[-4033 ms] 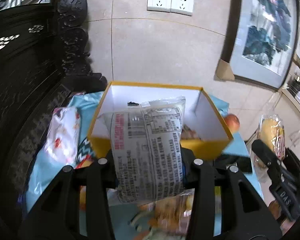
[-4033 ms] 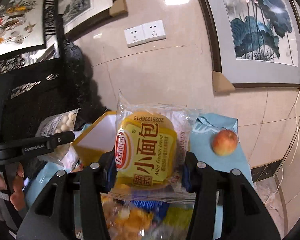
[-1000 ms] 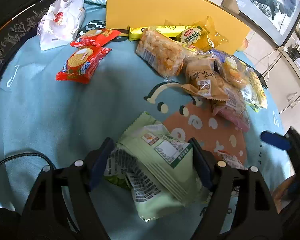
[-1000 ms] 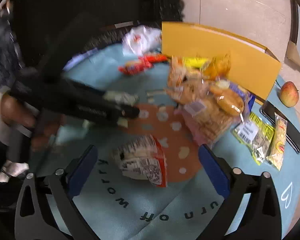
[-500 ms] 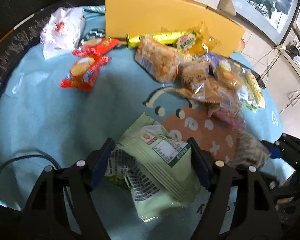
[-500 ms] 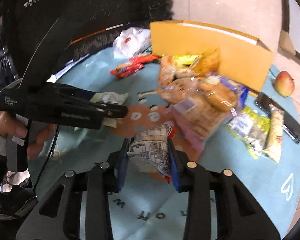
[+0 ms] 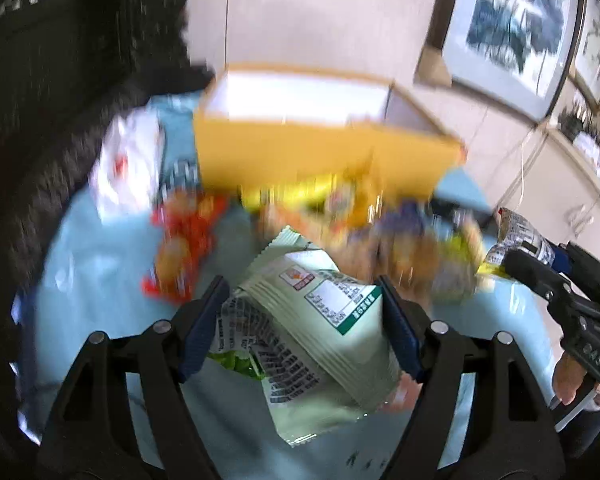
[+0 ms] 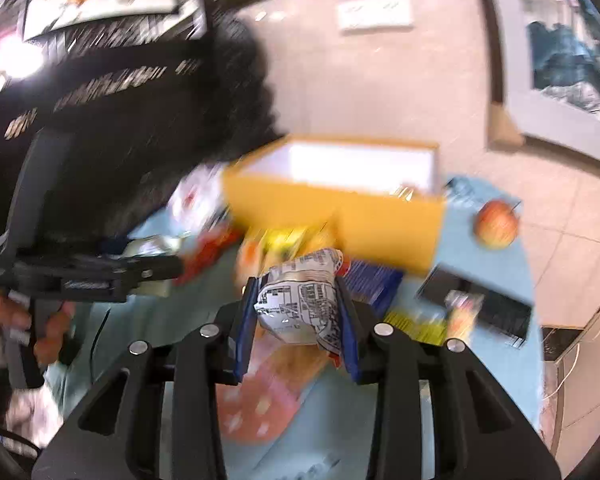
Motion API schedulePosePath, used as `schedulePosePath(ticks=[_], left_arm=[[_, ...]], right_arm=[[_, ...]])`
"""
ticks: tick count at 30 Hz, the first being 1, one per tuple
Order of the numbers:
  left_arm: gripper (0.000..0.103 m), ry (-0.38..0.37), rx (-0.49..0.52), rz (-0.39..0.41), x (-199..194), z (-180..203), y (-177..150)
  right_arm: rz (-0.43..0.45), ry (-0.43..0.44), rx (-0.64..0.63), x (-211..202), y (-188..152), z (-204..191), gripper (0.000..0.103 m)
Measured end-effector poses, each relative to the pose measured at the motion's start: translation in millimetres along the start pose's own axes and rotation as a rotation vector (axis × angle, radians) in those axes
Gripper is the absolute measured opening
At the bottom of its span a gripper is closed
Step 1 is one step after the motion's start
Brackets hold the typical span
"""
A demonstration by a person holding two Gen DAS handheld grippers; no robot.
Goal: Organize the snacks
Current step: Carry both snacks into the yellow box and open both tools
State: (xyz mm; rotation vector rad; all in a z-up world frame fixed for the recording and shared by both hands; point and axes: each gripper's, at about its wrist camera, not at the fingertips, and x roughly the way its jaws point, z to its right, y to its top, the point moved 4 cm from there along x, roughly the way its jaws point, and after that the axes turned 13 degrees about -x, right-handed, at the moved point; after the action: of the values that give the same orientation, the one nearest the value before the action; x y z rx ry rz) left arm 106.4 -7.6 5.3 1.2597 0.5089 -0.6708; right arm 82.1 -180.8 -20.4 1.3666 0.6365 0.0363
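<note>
Left wrist view: one left hand-held gripper (image 7: 300, 320) clamping one pale green packet (image 7: 320, 320), one yellow box (image 7: 300, 152) far on the bench (image 7: 100, 264); right wrist view: one right hand-held gripper (image 8: 298, 312) pinching one printed wrapped snack (image 8: 300, 300), one apple (image 8: 496, 224) far right.

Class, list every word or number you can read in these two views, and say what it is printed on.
Green packet: label print too small to read.
White packet: print blurred, unreadable.
Left tool: side lettering blurred.
Nothing legible.
</note>
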Motion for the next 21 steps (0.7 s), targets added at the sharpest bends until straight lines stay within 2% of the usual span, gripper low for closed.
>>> schedulePosePath(ticks=[5,10,17,19,20,21], left_arm=[[0.075,-0.051,-0.071,0.092,-3.4,20.8,73.2],[0.075,-0.058,-0.079,0.148,23.9,49.6,129.2],[0.076,-0.06,-0.127,0.103,108.3,59.0,169.1],[0.082,-0.062,-0.171,0.07,132.5,51.5,168.8],[0.092,-0.055,-0.202,0.052,141.0,47.0,167.2],[0.095,-0.053,-0.257,0.04,147.2,40.0,165.0]], right_arm=[[0.07,-0.093,0.076,13.9,42.2,38.5,0.037],[0.073,-0.156,0.101,49.0,67.0,64.4,0.037],[0.001,-0.188,0.117,127.1,77.0,95.1,0.037],[-0.046,-0.18,0.124,150.5,72.7,102.6,0.043],[-0.058,-0.2,0.13,156.3,70.9,106.1,0.053],[-0.055,-0.229,0.138,156.7,69.4,108.3,0.059]])
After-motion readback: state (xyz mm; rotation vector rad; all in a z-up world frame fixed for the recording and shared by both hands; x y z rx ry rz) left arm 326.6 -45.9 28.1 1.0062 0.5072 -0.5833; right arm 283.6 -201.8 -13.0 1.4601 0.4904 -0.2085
